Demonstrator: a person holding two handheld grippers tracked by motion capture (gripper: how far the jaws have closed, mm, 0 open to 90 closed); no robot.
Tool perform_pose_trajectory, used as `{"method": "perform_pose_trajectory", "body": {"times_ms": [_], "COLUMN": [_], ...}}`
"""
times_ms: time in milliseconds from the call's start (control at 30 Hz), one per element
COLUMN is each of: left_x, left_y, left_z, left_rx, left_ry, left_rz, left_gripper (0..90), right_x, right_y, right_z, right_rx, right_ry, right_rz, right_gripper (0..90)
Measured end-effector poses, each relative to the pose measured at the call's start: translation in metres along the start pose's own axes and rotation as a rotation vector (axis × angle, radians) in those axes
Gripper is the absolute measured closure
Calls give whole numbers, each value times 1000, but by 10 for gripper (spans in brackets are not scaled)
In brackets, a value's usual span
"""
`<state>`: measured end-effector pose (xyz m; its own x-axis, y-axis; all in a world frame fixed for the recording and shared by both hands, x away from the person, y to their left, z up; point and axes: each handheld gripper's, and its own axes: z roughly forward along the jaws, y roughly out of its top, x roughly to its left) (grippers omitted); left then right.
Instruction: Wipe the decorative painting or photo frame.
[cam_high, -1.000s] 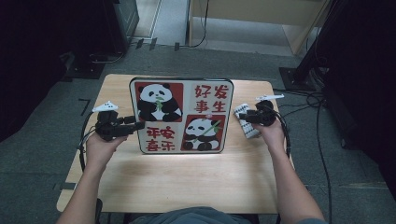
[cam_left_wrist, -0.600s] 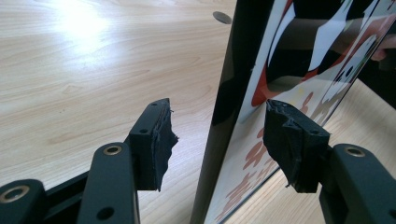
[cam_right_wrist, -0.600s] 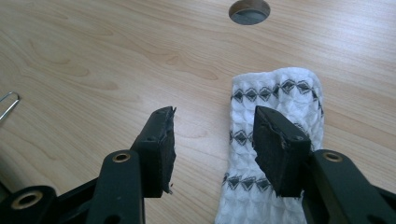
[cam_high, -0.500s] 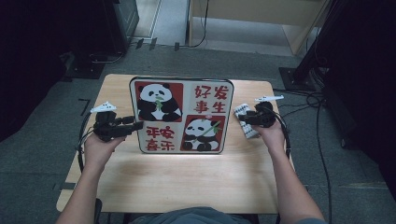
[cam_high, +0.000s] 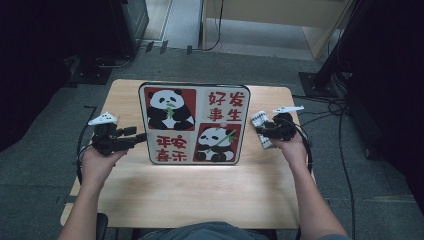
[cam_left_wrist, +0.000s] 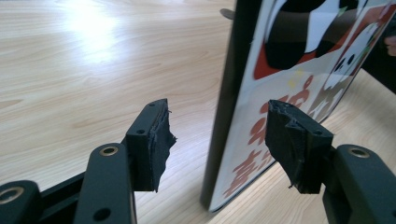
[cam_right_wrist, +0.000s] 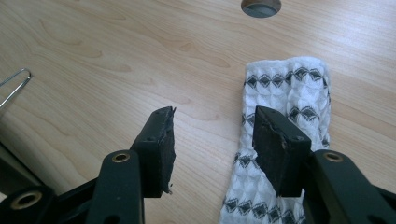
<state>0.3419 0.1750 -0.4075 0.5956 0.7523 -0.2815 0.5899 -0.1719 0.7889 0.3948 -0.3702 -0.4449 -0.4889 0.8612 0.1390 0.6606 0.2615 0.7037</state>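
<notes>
A panda sign board (cam_high: 195, 123) stands on the table (cam_high: 200, 190); the left gripper (cam_left_wrist: 219, 140) straddles its edge, jaws open, the right gripper (cam_right_wrist: 212, 140) open-jawed over a patterned cloth (cam_right_wrist: 289, 88) beside it.

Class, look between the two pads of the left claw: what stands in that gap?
The left edge of the upright panda board stands between the open left claw's pads, touching neither, as its own gripper view shows.

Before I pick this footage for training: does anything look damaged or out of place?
The black padding on the left gripper is frayed and peeling at its edges. Otherwise the panda board stands upright and the cloth lies flat.
</notes>
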Motion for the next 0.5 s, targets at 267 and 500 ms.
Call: {"method": "perform_pose_trajectory", "body": {"times_ms": [267,500], "left_x": [11,21], "left_y": [-4,-8], "left_z": [-10,-9], "left_rx": [-15,6], "left_ry": [46,97], "left_rz": [-19,-17], "left_gripper": [404,399], "right_x": [6,10], "right_y": [-4,-9], "right_z": [-6,-12], "right_rx": [-6,-4], "right_ry": [3,1], "right_rz": [-5,-21], "right_gripper": [493,491]}}
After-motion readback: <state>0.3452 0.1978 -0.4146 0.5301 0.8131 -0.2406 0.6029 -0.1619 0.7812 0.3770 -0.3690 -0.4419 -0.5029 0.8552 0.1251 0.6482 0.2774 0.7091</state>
